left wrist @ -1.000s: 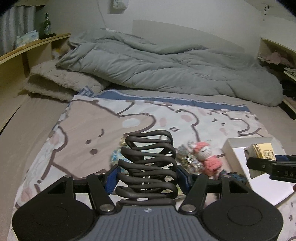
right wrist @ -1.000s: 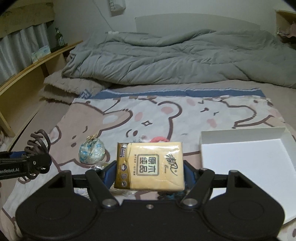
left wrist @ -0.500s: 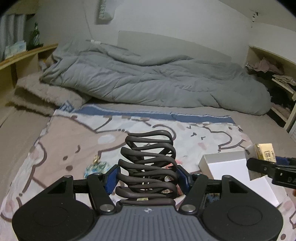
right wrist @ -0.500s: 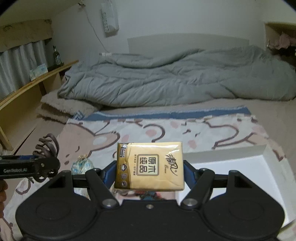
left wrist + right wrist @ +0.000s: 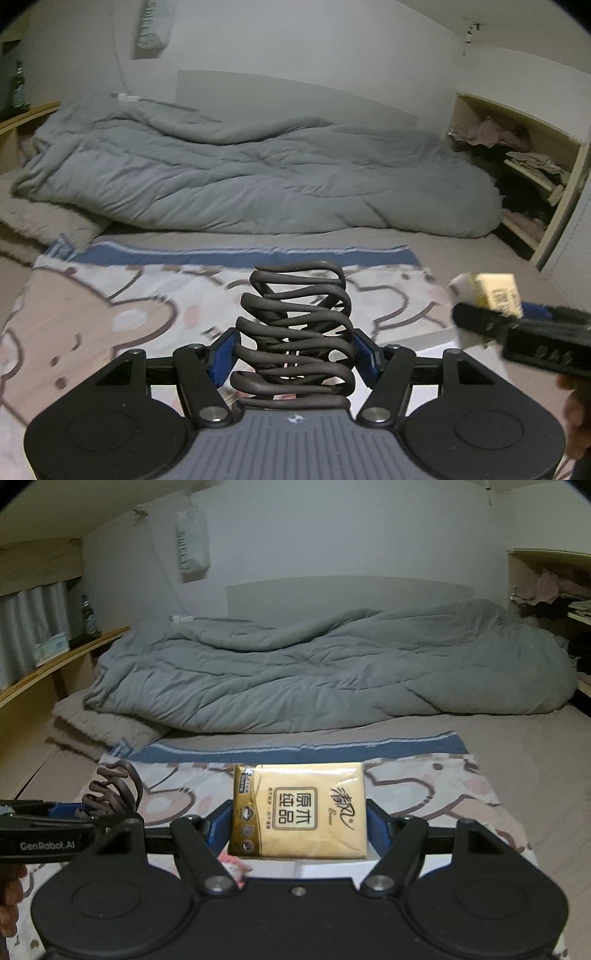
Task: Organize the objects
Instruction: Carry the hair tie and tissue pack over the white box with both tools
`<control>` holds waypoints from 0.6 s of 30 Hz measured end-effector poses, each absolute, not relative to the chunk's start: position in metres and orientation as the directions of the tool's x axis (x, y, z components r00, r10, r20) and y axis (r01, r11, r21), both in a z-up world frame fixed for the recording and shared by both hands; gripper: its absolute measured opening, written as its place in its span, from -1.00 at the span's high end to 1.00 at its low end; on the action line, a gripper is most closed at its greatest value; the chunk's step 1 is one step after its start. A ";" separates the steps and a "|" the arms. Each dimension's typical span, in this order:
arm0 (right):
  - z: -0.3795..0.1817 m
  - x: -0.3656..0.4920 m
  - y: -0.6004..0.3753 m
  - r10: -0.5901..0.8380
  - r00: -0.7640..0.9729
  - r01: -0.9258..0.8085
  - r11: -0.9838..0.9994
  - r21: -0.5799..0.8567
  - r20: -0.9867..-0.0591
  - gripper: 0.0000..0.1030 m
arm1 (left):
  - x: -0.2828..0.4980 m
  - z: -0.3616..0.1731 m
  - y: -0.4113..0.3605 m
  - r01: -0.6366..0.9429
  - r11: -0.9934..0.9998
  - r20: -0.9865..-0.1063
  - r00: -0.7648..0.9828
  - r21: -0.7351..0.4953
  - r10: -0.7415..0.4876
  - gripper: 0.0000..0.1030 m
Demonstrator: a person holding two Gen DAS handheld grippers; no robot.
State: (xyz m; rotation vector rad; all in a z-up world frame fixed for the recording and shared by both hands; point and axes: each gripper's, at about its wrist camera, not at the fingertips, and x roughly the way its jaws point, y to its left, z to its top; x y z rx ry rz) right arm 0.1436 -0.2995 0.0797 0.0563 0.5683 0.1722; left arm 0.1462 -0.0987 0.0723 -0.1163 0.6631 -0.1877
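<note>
A dark brown wavy hair claw (image 5: 293, 325) stands upright between the blue pads of my left gripper (image 5: 293, 354), which is shut on it above the bear-print blanket (image 5: 110, 314). My right gripper (image 5: 299, 830) is shut on a gold tissue pack (image 5: 299, 810), held flat with its label facing the camera. The left wrist view shows the tissue pack (image 5: 495, 293) in the right gripper (image 5: 480, 317) at the right edge. In the right wrist view the hair claw (image 5: 114, 790) and left gripper (image 5: 92, 814) are at the left. A white box (image 5: 321, 867) shows as a strip under the tissue pack.
A pink knitted toy (image 5: 231, 864) peeks out beside the white box. A rumpled grey duvet (image 5: 258, 177) fills the far half of the bed. An open shelf with clothes (image 5: 517, 166) stands at the right. A wooden ledge (image 5: 55, 664) with a bottle (image 5: 88, 616) runs along the left.
Both grippers have risen and tilted up, still holding their objects. The small pouch and most of the white box have dropped out of view. The left gripper has moved right, toward the box.
</note>
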 end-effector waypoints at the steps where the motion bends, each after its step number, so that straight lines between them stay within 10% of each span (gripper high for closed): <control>1: 0.079 0.148 -0.304 0.170 0.829 -0.137 0.985 0.101 -0.532 -0.41 | 0.152 0.073 -0.104 0.144 0.974 -0.597 0.771 -0.174 -0.221 -0.25; 18: -0.016 0.220 -0.361 0.060 0.707 -0.019 0.998 0.066 -0.704 -0.41 | 0.235 -0.027 -0.173 0.155 0.909 -0.690 0.605 -0.388 -0.398 -0.25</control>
